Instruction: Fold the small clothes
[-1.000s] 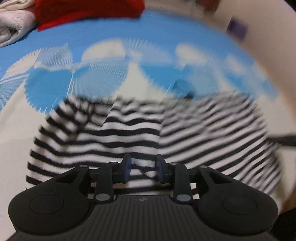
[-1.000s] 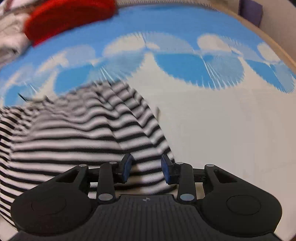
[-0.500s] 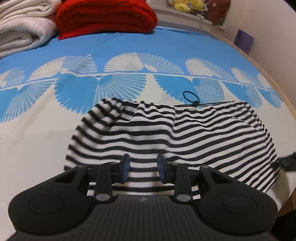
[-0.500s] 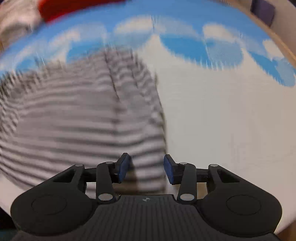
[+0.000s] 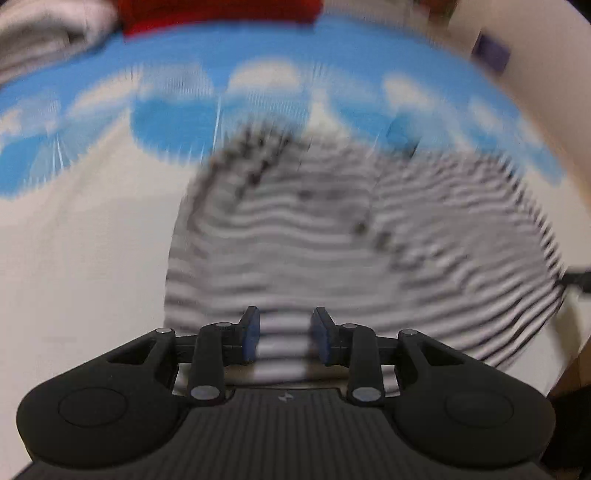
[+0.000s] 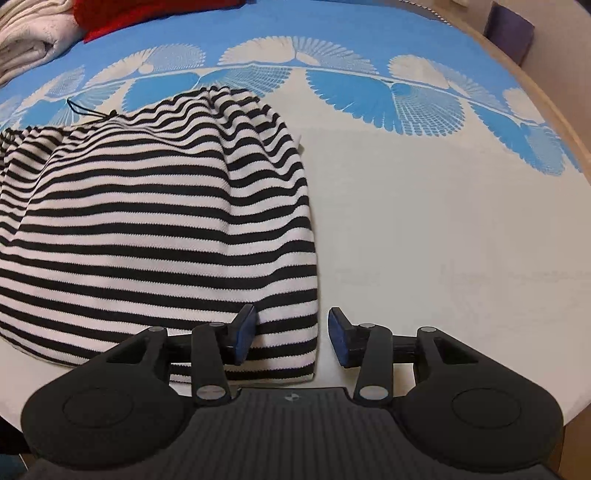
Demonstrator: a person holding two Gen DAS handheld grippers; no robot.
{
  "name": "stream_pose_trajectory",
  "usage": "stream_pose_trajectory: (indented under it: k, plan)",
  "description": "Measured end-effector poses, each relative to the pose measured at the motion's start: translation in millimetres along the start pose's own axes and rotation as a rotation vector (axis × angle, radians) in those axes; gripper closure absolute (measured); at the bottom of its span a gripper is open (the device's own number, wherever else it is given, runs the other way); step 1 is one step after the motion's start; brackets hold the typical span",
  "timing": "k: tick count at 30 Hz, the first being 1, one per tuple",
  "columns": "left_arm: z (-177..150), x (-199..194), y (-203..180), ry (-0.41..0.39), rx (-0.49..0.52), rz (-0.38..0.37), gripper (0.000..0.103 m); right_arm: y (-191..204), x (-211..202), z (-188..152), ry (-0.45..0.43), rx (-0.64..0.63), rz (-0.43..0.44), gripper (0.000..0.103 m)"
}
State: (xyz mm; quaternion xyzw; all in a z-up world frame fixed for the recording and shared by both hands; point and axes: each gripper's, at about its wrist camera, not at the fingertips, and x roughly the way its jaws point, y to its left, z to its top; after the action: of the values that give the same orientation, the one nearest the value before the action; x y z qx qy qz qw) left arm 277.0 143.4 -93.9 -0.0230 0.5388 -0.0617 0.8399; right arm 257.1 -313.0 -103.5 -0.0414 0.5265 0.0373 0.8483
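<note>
A black-and-white striped garment lies spread on the table's blue-and-white cloth, with a thin black drawstring at its far edge. My right gripper is open over the garment's near right corner, empty. The left wrist view is blurred by motion: the striped garment fills its middle, and my left gripper is open just above its near edge, holding nothing.
A folded red blanket and a folded cream blanket lie at the far left of the table. The table's wooden rim curves along the right. A dark purple object stands beyond it.
My right gripper has opened wider and its view has steadied at the garment's right corner. My left gripper has shifted left, so the garment sits further right and its view is blurred.
</note>
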Motion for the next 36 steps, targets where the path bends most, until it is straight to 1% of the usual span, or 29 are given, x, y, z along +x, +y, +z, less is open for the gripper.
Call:
stream_pose_trajectory:
  k: [1,2,3,4,6,7,8,9,10,11,12,13,14,16,18,20,21,22,23,24,25,27,28,29,32,35,36]
  plan:
    - [-6,11,3,0.058,0.031,0.048,0.068,0,4,-2,0.013,-0.007,-0.011,0.058]
    - [-9,14,4,0.072,0.056,0.079,0.068,1,9,-4,0.033,-0.031,-0.035,0.058]
    - [-11,11,6,0.060,0.067,0.084,0.068,4,13,-7,0.054,-0.069,-0.069,0.058]
    - [-11,5,9,0.040,0.053,0.068,0.068,5,12,-9,0.052,-0.085,-0.079,0.058]
    - [-13,-9,17,0.003,-0.007,0.026,0.068,-3,2,-7,0.009,-0.008,-0.034,0.058]
    - [-15,-14,21,-0.005,-0.021,0.014,0.068,-9,-4,-6,-0.014,0.040,-0.010,0.058]
    - [-18,-14,24,0.003,-0.026,0.015,0.068,-12,-5,-7,-0.015,0.051,-0.010,0.058]
    - [-20,-11,25,0.032,-0.025,0.032,0.068,-13,-1,-10,0.008,0.029,-0.039,0.058]
    - [-25,-5,27,0.078,-0.022,0.061,0.068,-12,5,-14,0.051,-0.001,-0.067,0.057]
    - [-32,3,30,0.138,-0.015,0.106,0.067,-11,10,-17,0.084,-0.019,-0.076,0.057]
    - [-35,4,31,0.157,-0.010,0.125,0.066,-10,10,-19,0.090,-0.026,-0.074,0.057]
    - [-35,-2,32,0.137,-0.014,0.122,0.066,-9,5,-18,0.058,-0.032,-0.078,0.057]
    - [-32,-12,32,0.096,-0.024,0.110,0.066,-8,-2,-18,0.021,-0.033,-0.083,0.057]
    - [-27,-50,36,-0.052,-0.067,0.071,0.066,-6,-22,-16,-0.075,-0.021,-0.079,0.057]
    - [-26,-86,40,-0.179,-0.125,0.078,0.065,-1,-47,-16,-0.188,-0.012,-0.070,0.057]
    - [-30,-125,42,-0.301,-0.148,0.091,0.054,4,-71,-17,-0.297,-0.013,-0.051,0.057]
    - [-33,-140,41,-0.348,-0.140,0.101,0.050,6,-80,-18,-0.339,-0.009,-0.037,0.057]
    - [-40,-154,39,-0.402,-0.128,0.111,0.042,12,-90,-22,-0.380,-0.006,-0.024,0.056]
    - [-50,-165,38,-0.454,-0.127,0.123,0.038,16,-96,-24,-0.403,-0.006,-0.019,0.056]
    - [-60,-171,39,-0.487,-0.141,0.133,0.037,21,-101,-27,-0.423,-0.010,-0.015,0.056]
    - [-70,-171,41,-0.497,-0.165,0.136,0.037,30,-104,-31,-0.439,-0.017,-0.013,0.056]
    - [-76,-169,46,-0.444,-0.229,0.154,0.037,45,-106,-39,-0.446,-0.035,-0.003,0.056]
    - [-78,-170,49,-0.457,-0.243,0.162,0.037,55,-105,-40,-0.443,-0.051,0.003,0.056]
    - [-80,-171,53,-0.461,-0.248,0.172,0.037,65,-103,-41,-0.441,-0.069,0.007,0.056]
    - [-80,-168,66,-0.431,-0.269,0.207,0.037,98,-99,-42,-0.432,-0.104,0.030,0.057]
    - [-81,-164,82,-0.413,-0.301,0.197,0.037,136,-98,-43,-0.428,-0.120,0.048,0.058]
    - [-85,-167,88,-0.409,-0.310,0.199,0.037,146,-96,-42,-0.427,-0.126,0.053,0.060]
